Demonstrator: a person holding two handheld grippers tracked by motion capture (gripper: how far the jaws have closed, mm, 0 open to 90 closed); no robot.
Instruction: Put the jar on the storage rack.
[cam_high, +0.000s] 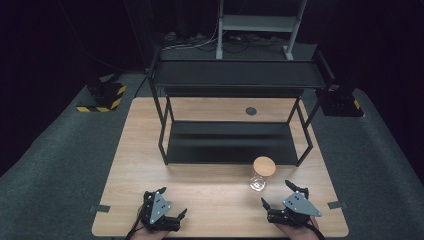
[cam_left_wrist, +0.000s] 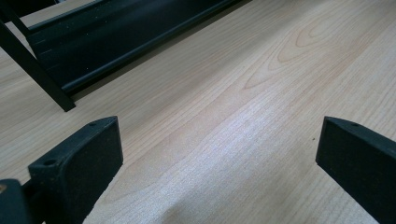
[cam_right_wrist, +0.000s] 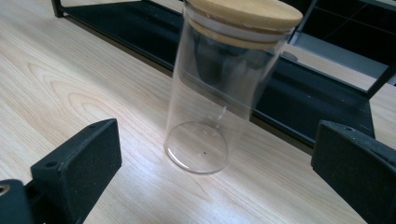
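While the right gripper (cam_high: 281, 198) faces the glass jar (cam_right_wrist: 219, 93) with its 2 jaws spread wide and empty, nothing is gripped yet.
The jar stands upright on the table (cam_high: 210, 195), just in front of the black shelf (cam_high: 230, 142), wooden lid (cam_high: 264, 166) on; a jaw clipping its tall, smooth wall could tip it. The left gripper (cam_high: 172, 205) rests wide open, empty.

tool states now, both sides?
Left tool: open, empty, over the light wooden table.
Right tool: open, empty, facing the clear glass jar.
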